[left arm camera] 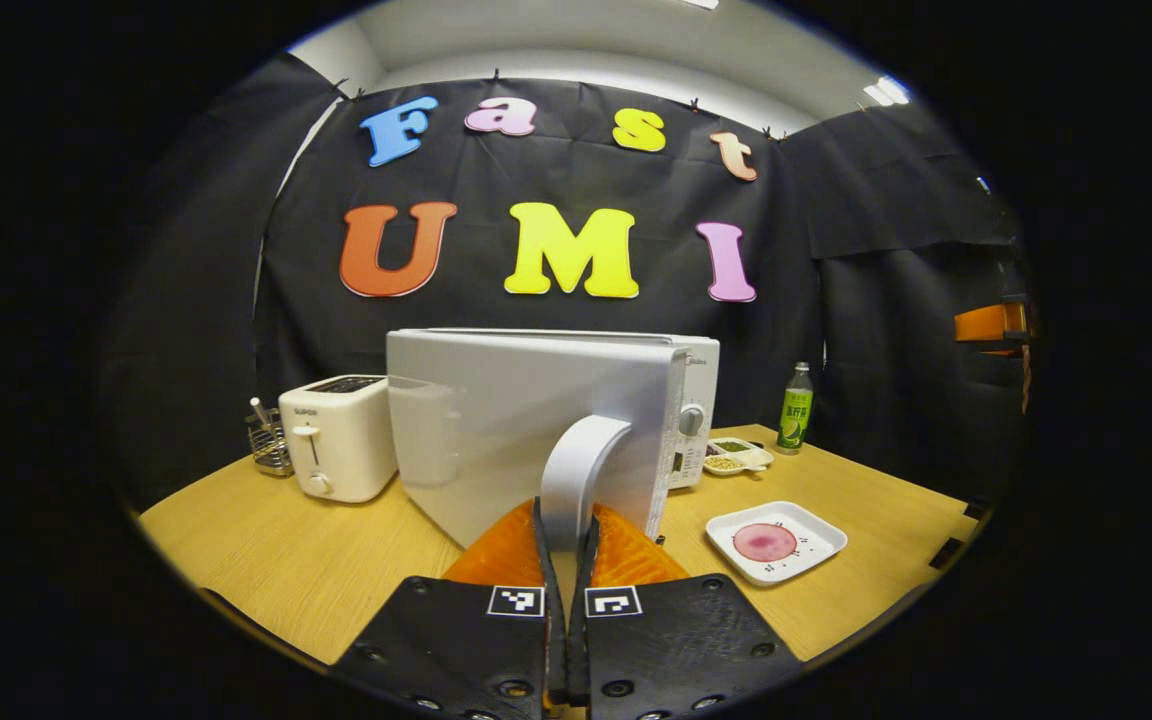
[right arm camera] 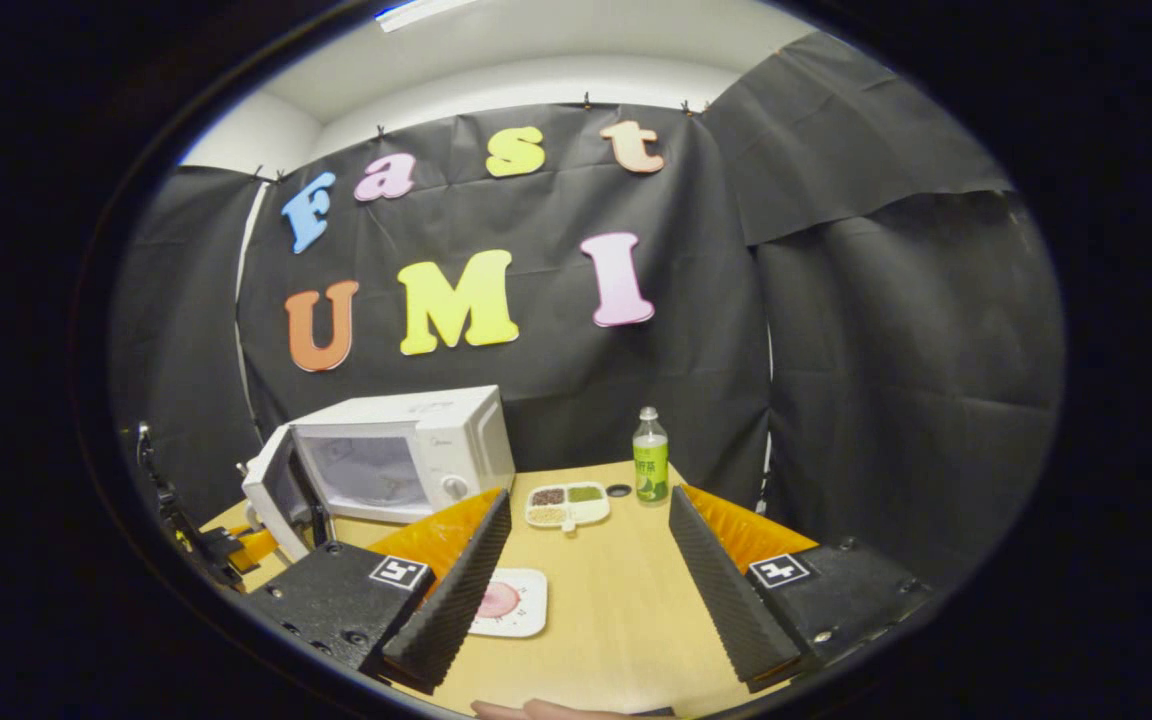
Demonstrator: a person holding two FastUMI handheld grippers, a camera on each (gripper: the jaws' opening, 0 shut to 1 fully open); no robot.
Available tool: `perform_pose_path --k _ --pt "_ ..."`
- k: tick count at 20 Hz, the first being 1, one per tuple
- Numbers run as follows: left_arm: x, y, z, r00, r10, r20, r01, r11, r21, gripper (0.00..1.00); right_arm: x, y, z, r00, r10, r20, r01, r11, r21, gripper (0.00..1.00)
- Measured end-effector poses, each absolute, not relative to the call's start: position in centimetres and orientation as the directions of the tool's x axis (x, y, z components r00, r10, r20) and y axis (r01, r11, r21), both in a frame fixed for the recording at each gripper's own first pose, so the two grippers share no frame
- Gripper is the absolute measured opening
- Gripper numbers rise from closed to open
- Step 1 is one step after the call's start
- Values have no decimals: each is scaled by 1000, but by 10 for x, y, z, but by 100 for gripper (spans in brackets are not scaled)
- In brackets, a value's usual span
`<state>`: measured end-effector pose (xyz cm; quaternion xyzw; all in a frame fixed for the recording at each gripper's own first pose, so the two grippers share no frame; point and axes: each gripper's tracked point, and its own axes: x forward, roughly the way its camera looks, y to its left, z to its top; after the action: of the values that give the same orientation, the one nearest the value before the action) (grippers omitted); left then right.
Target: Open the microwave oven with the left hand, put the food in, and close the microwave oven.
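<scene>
The left hand-held gripper (left arm camera: 568,560) clamps the microwave (left arm camera: 546,420) door's handle (left arm camera: 576,480), door swung open. The right hand-held gripper (right arm camera: 581,590) hangs wide open above the food plate (right arm camera: 511,602) near the worktop's (right arm camera: 626,600) front edge.

i can make out only a few markings. the toaster (left arm camera: 336,450), standing just left of the microwave (left arm camera: 546,420), carries a small dark brand word on its front, which looks like "supor", though it is tiny. the microwave has a small logo at the top of its control panel, too small for me to read. the green bottle (left arm camera: 795,408) to the right of the microwave has a label whose characters i can't read.
</scene>
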<state>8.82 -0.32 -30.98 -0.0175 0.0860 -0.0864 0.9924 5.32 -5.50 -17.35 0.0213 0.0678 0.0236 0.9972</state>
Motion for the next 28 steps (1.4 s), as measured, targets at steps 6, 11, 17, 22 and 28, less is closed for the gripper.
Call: perform_pose_path --k 6,11,17,22,28 --pt "63 81 -310 983 -62 -173 56 997 -45 0 42 -13 -167 988 103 -119 -102 995 12 100" --pt "60 105 -311 971 -172 -167 166 985 -46 0 40 15 -165 984 131 -123 -132 991 -5 100" --pt "60 113 -309 917 -375 -135 368 927 -73 0 37 41 -159 980 159 -117 -164 986 -35 93" --pt "58 110 -308 834 -541 -103 535 841 -85 1 38 53 -160 977 170 -127 -178 983 -54 100" --pt "71 111 -325 748 -650 -137 612 754 -238 85 41 59 -164 974 175 -144 -184 981 -52 93"
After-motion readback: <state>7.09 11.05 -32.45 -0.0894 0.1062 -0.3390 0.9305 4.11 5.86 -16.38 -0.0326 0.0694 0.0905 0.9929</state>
